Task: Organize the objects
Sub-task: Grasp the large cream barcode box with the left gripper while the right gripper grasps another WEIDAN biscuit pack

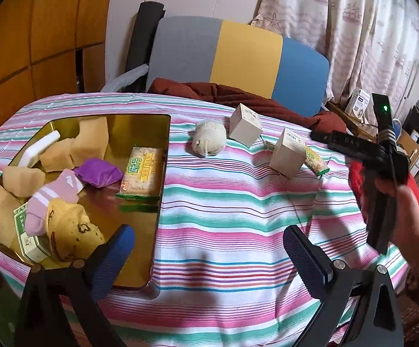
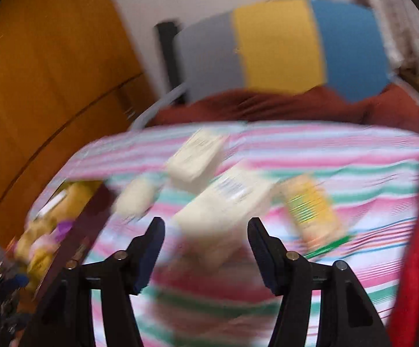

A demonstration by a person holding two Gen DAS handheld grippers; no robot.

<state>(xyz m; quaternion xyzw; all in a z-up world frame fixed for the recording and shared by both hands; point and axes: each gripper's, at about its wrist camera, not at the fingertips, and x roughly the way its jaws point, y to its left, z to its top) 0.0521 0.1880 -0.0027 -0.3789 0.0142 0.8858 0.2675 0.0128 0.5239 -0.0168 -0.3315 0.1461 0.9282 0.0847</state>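
A gold tray (image 1: 151, 202) on the striped tablecloth holds several tan packets, a purple wrapper (image 1: 98, 172), a cracker pack (image 1: 143, 175), a pink sock (image 1: 53, 199) and a yellow cap (image 1: 70, 231). On the cloth lie a cream sock ball (image 1: 209, 141), two cream boxes (image 1: 245, 124) (image 1: 286, 153) and a snack packet (image 1: 315, 159). My left gripper (image 1: 209, 256) is open and empty by the tray's near right corner. My right gripper (image 2: 206, 245) is open, its fingers either side of the nearer cream box (image 2: 224, 214); that view is blurred.
A chair with a grey, yellow and blue back (image 1: 238, 57) and a dark red cloth (image 1: 238, 95) stands behind the table. Wooden panels (image 1: 36, 29) are at left, a curtain (image 1: 354, 29) and cluttered shelves at right. Red fabric (image 2: 417, 245) lies at the right edge.
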